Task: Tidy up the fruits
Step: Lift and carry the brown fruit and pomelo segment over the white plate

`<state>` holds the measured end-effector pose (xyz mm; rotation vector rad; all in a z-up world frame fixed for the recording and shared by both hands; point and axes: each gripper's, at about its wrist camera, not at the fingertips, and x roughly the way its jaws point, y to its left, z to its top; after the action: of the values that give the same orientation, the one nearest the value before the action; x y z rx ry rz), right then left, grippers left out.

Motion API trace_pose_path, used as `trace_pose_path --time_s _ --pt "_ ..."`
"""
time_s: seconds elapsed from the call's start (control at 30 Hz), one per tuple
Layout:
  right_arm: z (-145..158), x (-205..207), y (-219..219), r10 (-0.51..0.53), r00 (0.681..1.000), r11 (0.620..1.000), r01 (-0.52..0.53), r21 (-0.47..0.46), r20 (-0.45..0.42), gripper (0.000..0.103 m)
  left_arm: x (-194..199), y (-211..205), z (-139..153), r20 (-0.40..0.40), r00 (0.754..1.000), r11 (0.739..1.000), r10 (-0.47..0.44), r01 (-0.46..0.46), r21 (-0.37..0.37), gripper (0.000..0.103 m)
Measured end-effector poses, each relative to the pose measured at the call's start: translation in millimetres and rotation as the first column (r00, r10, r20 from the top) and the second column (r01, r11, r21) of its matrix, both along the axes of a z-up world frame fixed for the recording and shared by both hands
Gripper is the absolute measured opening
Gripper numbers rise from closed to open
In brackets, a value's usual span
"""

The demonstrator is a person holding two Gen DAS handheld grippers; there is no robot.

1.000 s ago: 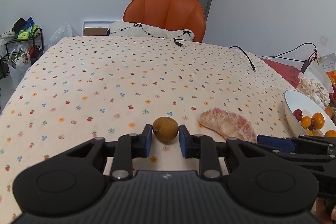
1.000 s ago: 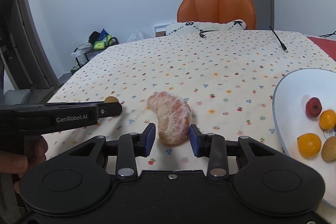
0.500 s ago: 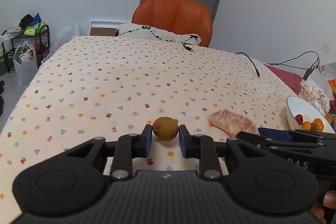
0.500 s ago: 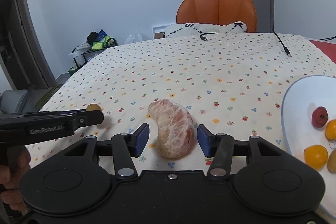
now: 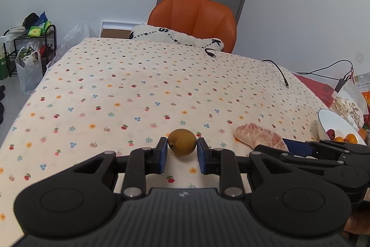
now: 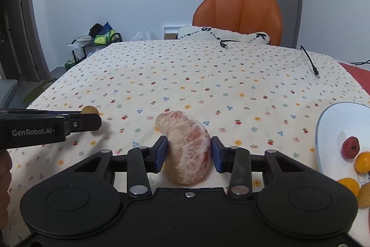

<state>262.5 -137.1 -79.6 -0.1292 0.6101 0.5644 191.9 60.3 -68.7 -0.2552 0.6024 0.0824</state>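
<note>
A small round brown fruit [image 5: 182, 142] sits between the blue pads of my left gripper [image 5: 182, 145], which is shut on it just above the flowered tablecloth [image 5: 138, 85]. The peeled pink pomelo segment [image 6: 188, 149] lies lengthwise between my right gripper's [image 6: 188, 148] pads, and both pads press its sides. From the left wrist view the segment [image 5: 256, 134] shows at the right with the right gripper [image 5: 300, 147] behind it. The right wrist view shows the left gripper [image 6: 81, 123] at the left, the brown fruit [image 6: 89, 110] peeking over it.
A white bowl [image 6: 330, 122] at the right edge holds a red fruit [image 6: 351, 147] and small oranges [image 6: 363, 161]. An orange chair [image 5: 192, 17] and a pillow [image 5: 175, 37] stand beyond the far edge. Black cables [image 5: 281, 72] lie at the far right.
My right gripper opened wider, slid forward around the pomelo segment and has closed on its sides. My left gripper has risen a little with the brown fruit held.
</note>
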Motion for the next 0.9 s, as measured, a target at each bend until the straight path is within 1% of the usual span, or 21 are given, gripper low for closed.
trace_pose_path --time_s 0.17,0.47,0.9 --pt "2.5 -6.7 -5.4 0.008 1.000 1.000 -0.008 0.021 0.002 0.037 -1.5 -6.1 4.1 0.007 1.000 1.000 -0.012 0.012 0.008 0.026" --pt "15.9 -11.6 -27.1 -0.031 0.999 0.997 0.029 0.074 0.020 0.037 -4.1 -18.2 14.3 0.027 0.999 1.000 -0.025 0.025 0.019 0.026" --pt "31.8 -18.9 -69.1 -0.095 0.994 0.988 0.088 0.124 0.046 0.037 -3.8 -52.2 32.1 0.063 0.995 0.996 -0.083 0.080 0.038 0.026"
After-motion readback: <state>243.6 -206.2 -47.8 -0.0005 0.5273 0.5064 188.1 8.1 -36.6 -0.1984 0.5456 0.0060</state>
